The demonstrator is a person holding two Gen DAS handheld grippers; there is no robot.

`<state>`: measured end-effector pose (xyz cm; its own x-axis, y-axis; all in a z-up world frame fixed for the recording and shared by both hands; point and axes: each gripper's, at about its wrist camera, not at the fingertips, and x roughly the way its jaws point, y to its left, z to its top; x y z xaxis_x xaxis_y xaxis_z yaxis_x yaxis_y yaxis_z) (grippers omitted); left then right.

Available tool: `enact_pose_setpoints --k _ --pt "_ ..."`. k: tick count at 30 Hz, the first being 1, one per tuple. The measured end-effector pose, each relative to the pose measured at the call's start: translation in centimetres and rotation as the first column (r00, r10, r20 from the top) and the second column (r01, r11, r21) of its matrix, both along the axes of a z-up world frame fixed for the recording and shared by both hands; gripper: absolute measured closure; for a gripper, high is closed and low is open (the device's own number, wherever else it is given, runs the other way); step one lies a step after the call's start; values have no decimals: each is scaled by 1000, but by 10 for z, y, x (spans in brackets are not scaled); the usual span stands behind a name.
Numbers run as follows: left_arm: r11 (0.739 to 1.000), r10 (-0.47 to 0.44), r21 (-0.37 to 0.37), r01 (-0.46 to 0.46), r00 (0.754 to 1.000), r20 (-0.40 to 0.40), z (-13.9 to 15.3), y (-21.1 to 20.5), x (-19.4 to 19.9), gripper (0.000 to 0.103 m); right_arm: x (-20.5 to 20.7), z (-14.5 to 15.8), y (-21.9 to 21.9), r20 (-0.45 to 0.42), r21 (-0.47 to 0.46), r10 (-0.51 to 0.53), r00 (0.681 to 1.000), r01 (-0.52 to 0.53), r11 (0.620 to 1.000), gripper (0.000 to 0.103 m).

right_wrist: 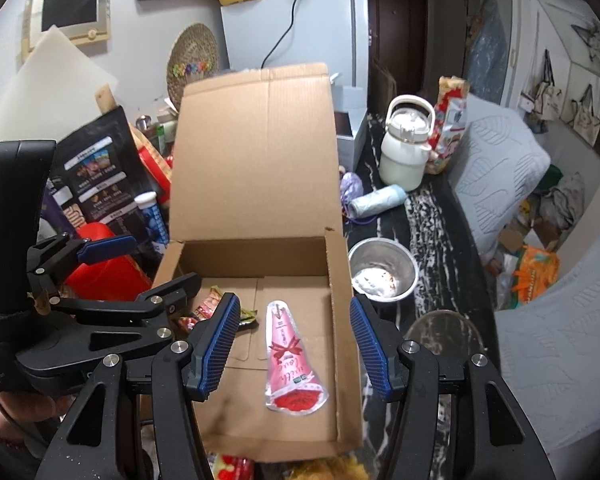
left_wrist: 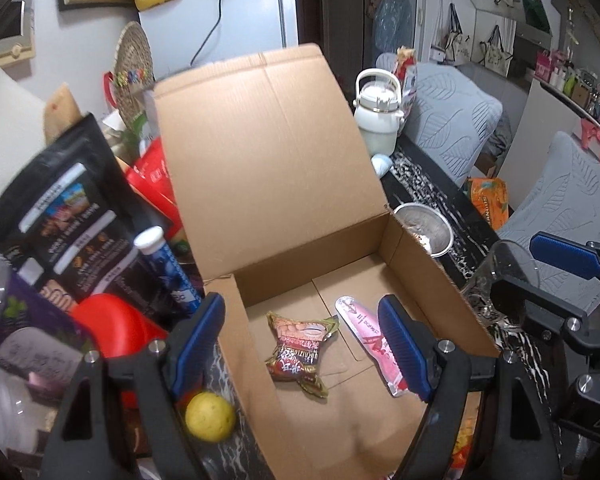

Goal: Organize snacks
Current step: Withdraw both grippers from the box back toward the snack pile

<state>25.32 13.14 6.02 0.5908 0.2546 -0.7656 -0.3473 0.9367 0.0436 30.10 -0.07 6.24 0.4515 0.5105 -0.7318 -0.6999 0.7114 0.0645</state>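
Both grippers hang over the open cardboard box (right_wrist: 256, 184), the left gripper (left_wrist: 300, 344) and right gripper (right_wrist: 292, 344) each about half open, gripping nothing. The pink packet (right_wrist: 294, 360) and brown packet (left_wrist: 298, 352) lie inside. I'd grab the next snack from the left pile, then drop it beside them.

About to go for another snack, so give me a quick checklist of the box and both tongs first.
1. Cardboard box lid up: ok.
2. Pink cone-shaped packet flat inside box: ok.
3. Red-brown snack packet inside box: ok.
4. Left tongs open, nothing held: ok.
5. Right tongs open, nothing held: ok.
6. Bare box floor left for more: ok.
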Motion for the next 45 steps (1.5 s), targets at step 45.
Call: enact_pose_setpoints --k 45 --pt "989 -106 121 83 974 200 55 -105 -199 24 -179 35 -117 152 65 -77 985 68 996 46"
